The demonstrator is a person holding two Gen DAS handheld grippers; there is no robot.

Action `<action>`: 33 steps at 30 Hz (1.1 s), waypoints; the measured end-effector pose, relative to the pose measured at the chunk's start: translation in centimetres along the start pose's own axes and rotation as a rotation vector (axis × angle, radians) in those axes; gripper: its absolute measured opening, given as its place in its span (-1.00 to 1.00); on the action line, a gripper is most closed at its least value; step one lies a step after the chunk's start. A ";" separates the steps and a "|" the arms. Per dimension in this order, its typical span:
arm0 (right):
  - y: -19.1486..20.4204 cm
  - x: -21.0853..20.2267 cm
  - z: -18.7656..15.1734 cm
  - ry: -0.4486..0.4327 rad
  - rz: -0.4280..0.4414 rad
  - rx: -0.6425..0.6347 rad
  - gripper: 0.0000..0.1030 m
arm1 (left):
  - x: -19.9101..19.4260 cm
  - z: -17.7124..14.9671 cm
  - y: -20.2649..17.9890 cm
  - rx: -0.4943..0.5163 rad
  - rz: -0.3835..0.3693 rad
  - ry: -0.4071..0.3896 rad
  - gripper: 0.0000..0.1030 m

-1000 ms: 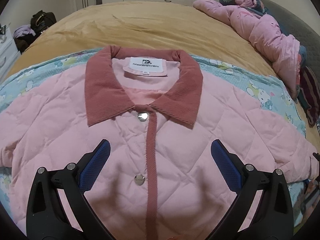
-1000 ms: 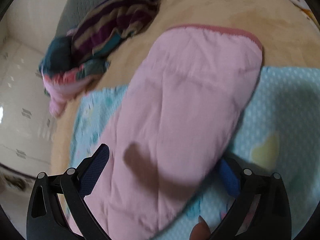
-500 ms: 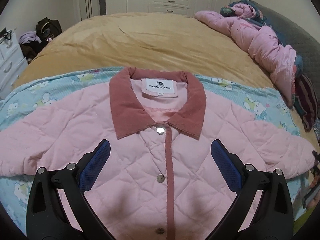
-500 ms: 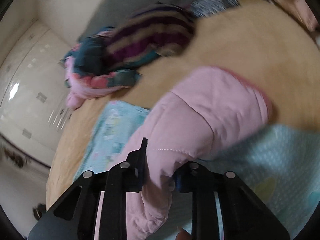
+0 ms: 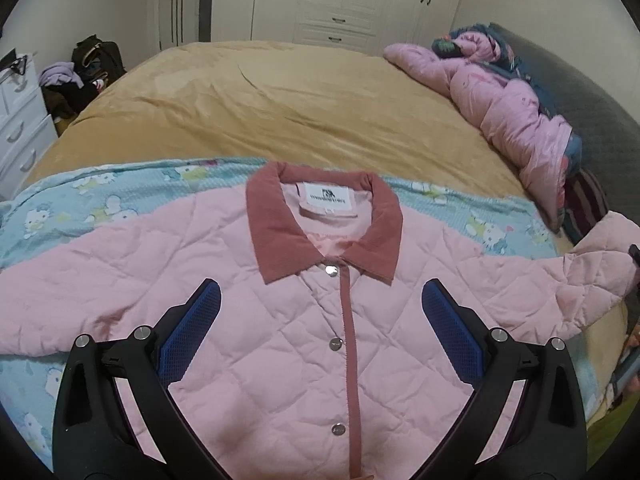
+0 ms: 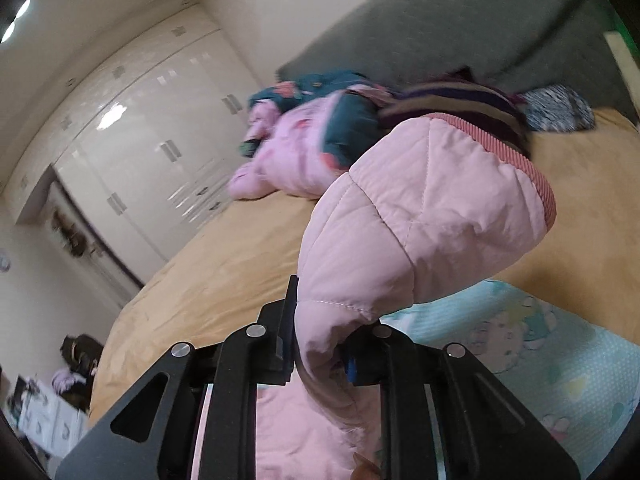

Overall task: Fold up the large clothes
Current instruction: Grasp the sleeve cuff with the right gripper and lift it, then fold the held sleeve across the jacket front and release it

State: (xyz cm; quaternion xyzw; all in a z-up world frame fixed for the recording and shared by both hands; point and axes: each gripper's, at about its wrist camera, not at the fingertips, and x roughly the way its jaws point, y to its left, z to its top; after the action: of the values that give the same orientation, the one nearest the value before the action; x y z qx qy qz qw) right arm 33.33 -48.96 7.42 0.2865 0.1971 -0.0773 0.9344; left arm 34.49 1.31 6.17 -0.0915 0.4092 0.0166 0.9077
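Observation:
A pink quilted jacket [image 5: 280, 340] with a dusty-rose corduroy collar [image 5: 280, 232] lies face up and snapped shut on a blue cartoon-cat sheet [image 5: 80, 208]. My left gripper [image 5: 320, 286] hovers open above the jacket's chest, its blue pads [image 5: 192, 328] either side of the placket and touching nothing. In the right wrist view my right gripper [image 6: 320, 332] is closing its jaws on the jacket's sleeve [image 6: 420, 216], which is pinched between them and lifted off the bed. The sleeve's striped cuff [image 6: 520, 160] droops over ahead. The raised sleeve [image 5: 592, 264] also shows at the left wrist view's right edge.
The sheet lies on a tan bedspread [image 5: 280, 112]. A heap of pink padded clothes [image 5: 512, 112] and a striped garment [image 5: 584, 204] lie along the grey headboard [image 5: 580, 88]. White wardrobes [image 5: 340, 0] stand behind the bed, white drawers [image 5: 20, 120] and bags at left.
The right gripper went from open around the flat sleeve to shut on it, then rose and rolled, lifting the sleeve. The left gripper rose and pulled back, still open.

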 end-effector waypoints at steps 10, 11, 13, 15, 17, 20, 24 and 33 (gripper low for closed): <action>9.6 -1.5 -1.5 -0.015 0.100 -0.196 -0.67 | -3.5 0.6 4.2 -0.057 -0.017 -0.056 0.83; 10.3 -1.5 -1.7 -0.012 0.109 -0.206 -0.67 | -3.7 0.6 4.7 -0.062 -0.016 -0.059 0.83; 12.0 -1.5 -2.1 -0.006 0.130 -0.231 -0.67 | -4.1 0.7 5.6 -0.071 -0.016 -0.068 0.83; 13.3 -1.6 -2.8 -0.001 0.148 -0.253 -0.67 | -4.6 0.8 6.6 -0.086 -0.020 -0.076 0.83; 14.9 -1.9 -3.4 0.000 0.168 -0.277 -0.67 | -4.9 0.8 7.5 -0.096 -0.021 -0.081 0.83; 17.5 -2.2 -4.6 0.005 0.197 -0.312 -0.67 | -5.2 0.9 9.2 -0.126 -0.025 -0.083 0.83; 20.9 -2.4 -6.7 0.017 0.249 -0.361 -0.67 | -6.0 1.1 11.2 -0.150 -0.050 -0.103 0.83; 26.9 -1.4 -14.0 0.099 0.337 -0.468 -0.67 | -6.2 0.0 16.4 -0.223 -0.038 -0.098 0.83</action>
State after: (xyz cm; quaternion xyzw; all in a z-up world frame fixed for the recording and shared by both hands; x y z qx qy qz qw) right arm 34.42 -18.86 10.97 0.0953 0.2046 0.1404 0.9640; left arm 28.63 17.71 8.24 -0.1987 0.3582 0.0490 0.9109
